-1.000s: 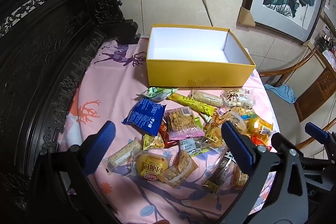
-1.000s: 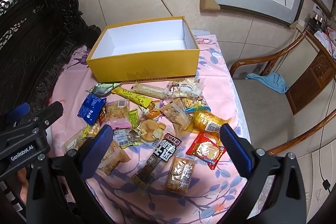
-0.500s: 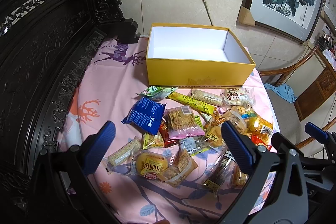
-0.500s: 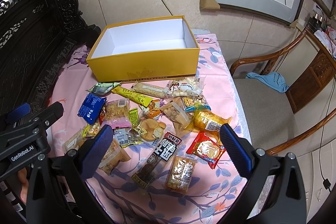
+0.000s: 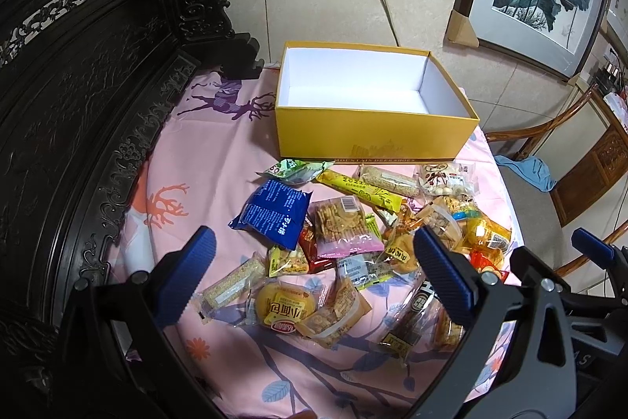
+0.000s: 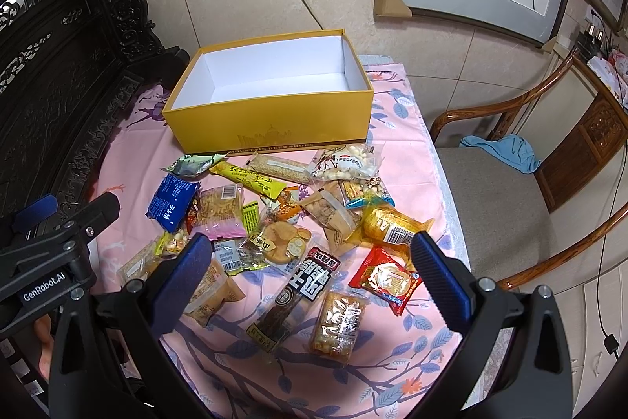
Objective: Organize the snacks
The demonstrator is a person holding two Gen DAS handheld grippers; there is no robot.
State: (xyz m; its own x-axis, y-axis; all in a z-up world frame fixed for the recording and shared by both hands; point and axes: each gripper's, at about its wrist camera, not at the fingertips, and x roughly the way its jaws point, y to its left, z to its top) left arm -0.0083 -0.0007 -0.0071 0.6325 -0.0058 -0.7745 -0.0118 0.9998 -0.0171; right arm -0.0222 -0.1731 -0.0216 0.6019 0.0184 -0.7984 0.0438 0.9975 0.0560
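Observation:
An empty yellow box (image 5: 373,134) with a white inside stands at the back of the table; it also shows in the right wrist view (image 6: 271,128). Several wrapped snacks lie in a loose pile in front of it, among them a blue packet (image 5: 272,213), a pink-edged cracker pack (image 5: 345,222), a yellow cake pack (image 5: 286,307) and a red packet (image 6: 386,279). My left gripper (image 5: 314,273) is open and empty above the pile's near edge. My right gripper (image 6: 310,269) is open and empty above the near right snacks.
A pink patterned cloth (image 5: 204,160) covers the table. Dark carved wooden furniture (image 5: 78,85) borders the left side. A wooden chair (image 6: 510,175) with a blue cloth stands to the right. A tiled wall with a socket and cable is behind the box.

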